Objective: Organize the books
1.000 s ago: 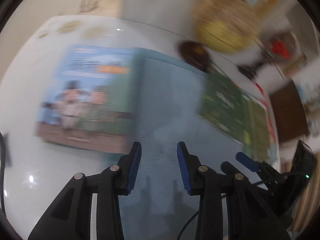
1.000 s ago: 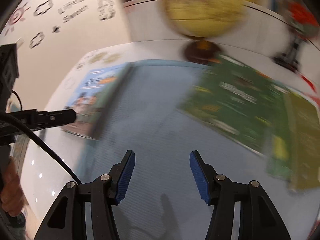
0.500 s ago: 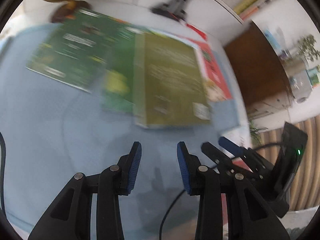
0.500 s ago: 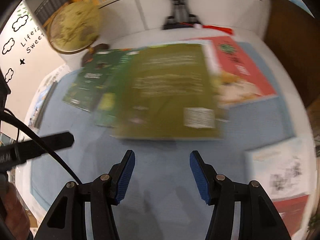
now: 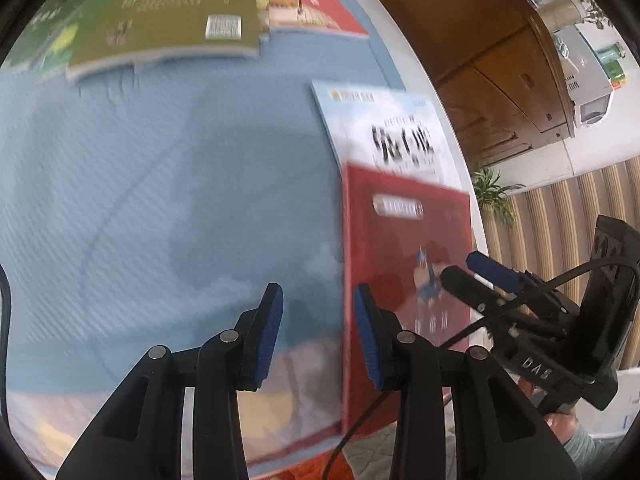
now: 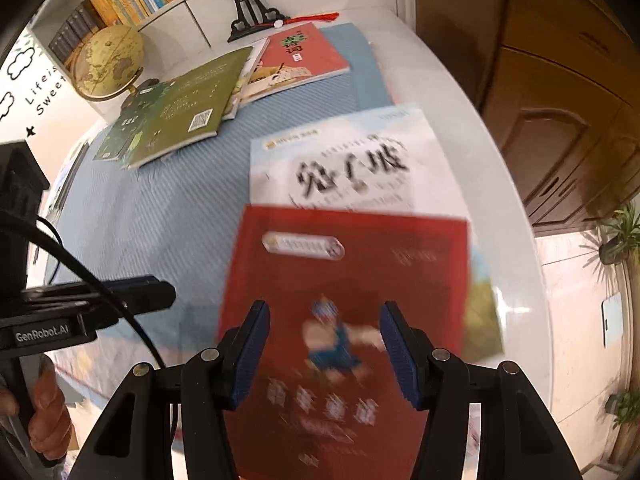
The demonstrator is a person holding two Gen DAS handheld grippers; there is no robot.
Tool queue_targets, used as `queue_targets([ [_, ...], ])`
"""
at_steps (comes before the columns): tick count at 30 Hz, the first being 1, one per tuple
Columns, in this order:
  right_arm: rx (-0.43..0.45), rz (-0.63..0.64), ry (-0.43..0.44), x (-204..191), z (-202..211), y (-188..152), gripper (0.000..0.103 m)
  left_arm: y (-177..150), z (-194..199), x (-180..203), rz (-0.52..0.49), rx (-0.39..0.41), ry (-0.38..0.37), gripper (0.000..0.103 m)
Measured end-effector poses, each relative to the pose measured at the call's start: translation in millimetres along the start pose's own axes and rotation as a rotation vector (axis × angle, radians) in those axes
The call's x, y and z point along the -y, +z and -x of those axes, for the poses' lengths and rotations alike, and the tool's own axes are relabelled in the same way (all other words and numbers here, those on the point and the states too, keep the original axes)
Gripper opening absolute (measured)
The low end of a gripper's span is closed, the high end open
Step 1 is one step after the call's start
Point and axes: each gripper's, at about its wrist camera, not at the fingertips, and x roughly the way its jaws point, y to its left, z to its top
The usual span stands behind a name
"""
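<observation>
We see a white table (image 6: 516,264) under a blue mat (image 6: 160,208), with books scattered across it. At the far end lie an olive-green book (image 6: 188,108) on top of a darker green one, and a red-and-cream book (image 6: 304,56) beside them, near a globe (image 6: 108,64). Closer to us, a dark red book (image 6: 348,264) lies partly over a white book (image 6: 340,160) at the mat's right edge.

Our right gripper (image 6: 324,354) hangs above the dark red book with its jaws spread and nothing between them. Our left gripper (image 5: 316,336) hovers just left of that book's edge, over bare mat, jaws part-way apart and likewise empty.

The step in hand looks like picking up the dark red book. To do it well, we judge we should slow both hands first, since the view is blurred. A flat book gives little to pinch, so we would work one jaw under a free edge, steady the cover with the other gripper, and lift without dragging the white book beneath.
</observation>
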Motion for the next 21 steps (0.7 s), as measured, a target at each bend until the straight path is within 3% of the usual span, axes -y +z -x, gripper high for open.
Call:
queue_targets([
  [3, 0.006, 0.017, 0.012, 11, -1, -13, 0.055, -25, -8, 7, 0.041, 0.006, 0.000, 0.033],
  [6, -0.021, 0.079, 0.023, 20, -8, -22, 0.041, -45, -11, 17, 0.077, 0.028, -0.003, 0.033],
  [13, -0.022, 0.130, 0.054, 24, -14, -22, 0.038, -49, -25, 34, 0.073, 0.024, 0.079, 0.033],
  [16, -0.034, 0.185, 0.060, 22, -17, -22, 0.038, -45, -27, 35, 0.097, -0.003, 0.019, 0.034],
  [18, -0.039, 0.200, 0.077, 24, -18, -21, 0.039, -45, -25, 37, 0.098, 0.002, 0.022, 0.033],
  [21, -0.054, 0.206, 0.110, 29, -20, -18, 0.040, -46, -5, 44, 0.109, 0.061, -0.051, 0.033],
])
